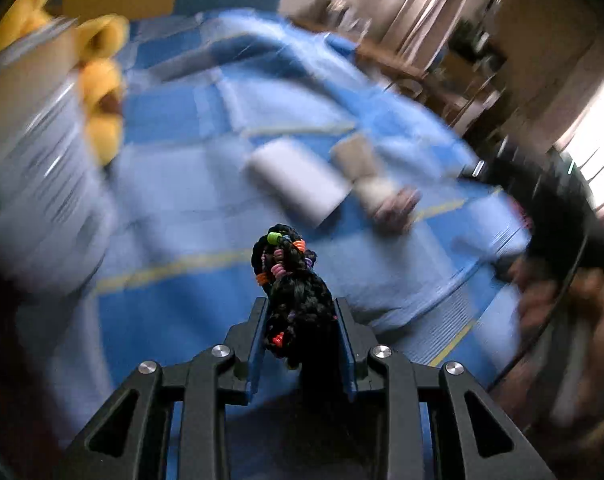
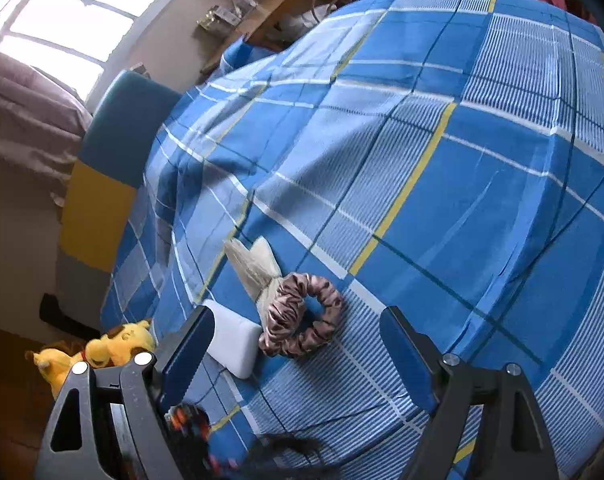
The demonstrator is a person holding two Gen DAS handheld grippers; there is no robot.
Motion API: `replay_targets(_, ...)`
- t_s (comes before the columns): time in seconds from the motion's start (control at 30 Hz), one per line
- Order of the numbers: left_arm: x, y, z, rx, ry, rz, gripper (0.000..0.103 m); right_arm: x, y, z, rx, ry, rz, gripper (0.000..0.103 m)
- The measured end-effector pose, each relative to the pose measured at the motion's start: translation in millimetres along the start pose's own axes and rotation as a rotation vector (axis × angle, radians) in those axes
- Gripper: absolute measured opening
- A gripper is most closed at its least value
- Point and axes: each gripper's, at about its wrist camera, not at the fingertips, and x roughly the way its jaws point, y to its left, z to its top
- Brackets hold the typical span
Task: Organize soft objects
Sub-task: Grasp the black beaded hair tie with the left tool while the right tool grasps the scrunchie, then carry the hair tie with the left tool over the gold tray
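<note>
A black braided hairpiece [image 1: 293, 292] strung with bright beads is clamped between the closed jaws of the left gripper [image 1: 302, 320], its coiled end sticking out past them. On the blue plaid bedspread [image 2: 482, 168] lie a white foam block [image 2: 234, 338], a beige pleated cloth piece [image 2: 253, 270] and a brown satin scrunchie [image 2: 299, 316]; the scrunchie overlaps the cloth's narrow end and touches the block. Yellow plush toys [image 2: 101, 350] sit off the bed's edge.

Daylit window [image 2: 61, 20] glare, left view motion-blurred

Blue plaid bedsheet [image 2: 482, 184], yellow stripes; pink-brown scrunchie [image 2: 302, 328]; white sponge [image 2: 233, 340]; black braid [image 1: 297, 300].
</note>
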Motion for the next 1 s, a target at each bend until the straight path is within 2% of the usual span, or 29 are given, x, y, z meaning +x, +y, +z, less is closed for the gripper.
replay_targets(0.1,4.5,11.1,-22.0,-0.003,0.02,0.083,0.035,9.0,-0.8,-1.5,0.002,0.042,-0.014,0.086)
replay_targets(0.17,14.4,20.1,-27.5,-0.047,0.033,0.086,0.042,15.9,-1.0,-2.9,0.002,0.07,-0.032,0.086)
replay_targets(0.23,18.6,27.8,-29.2,-0.089,-0.023,0.056,0.046,20.5,-1.6,-4.4,0.0,0.086,-0.051,0.086)
replay_targets(0.33,22.6,21.4,-30.7,-0.054,-0.049,0.064,0.056,28.6,-1.3,-5.1,0.002,0.105,-0.079,0.086)
replay_targets(0.5,24.5,12.2,-44.6,0.03,-0.109,0.12,0.056,43.4,6.5,-4.9,-0.046,0.121,-0.129,0.086)
replay_targets(0.67,23.9,17.7,-49.3,0.022,-0.146,0.101,0.056,59.5,22.8,-5.5,-0.145,0.123,-0.172,0.084)
replay_targets(0.7,22.1,17.1,-51.4,0.026,-0.15,0.101,0.056,61.2,26.6,-6.9,-0.173,0.121,-0.187,0.063)
replay_targets(0.73,21.5,16.9,-52.6,0.039,-0.152,0.103,0.056,62.6,31.3,-9.8,-0.214,0.126,-0.206,0.016)
replay_targets(0.77,21.2,16.3,-54.0,0.044,-0.155,0.107,0.056,67.0,33.9,-15.3,-0.245,0.17,-0.211,0.01)
replay_targets(0.83,21.0,16.5,-55.7,0.047,-0.166,0.107,0.054,70.3,34.0,-24.2,-0.261,0.227,-0.202,0.011)
replay_targets(1.0,21.0,19.4,-57.8,0.03,-0.184,0.117,0.043,72.9,42.7,-38.7,-0.37,0.275,-0.23,0.011)
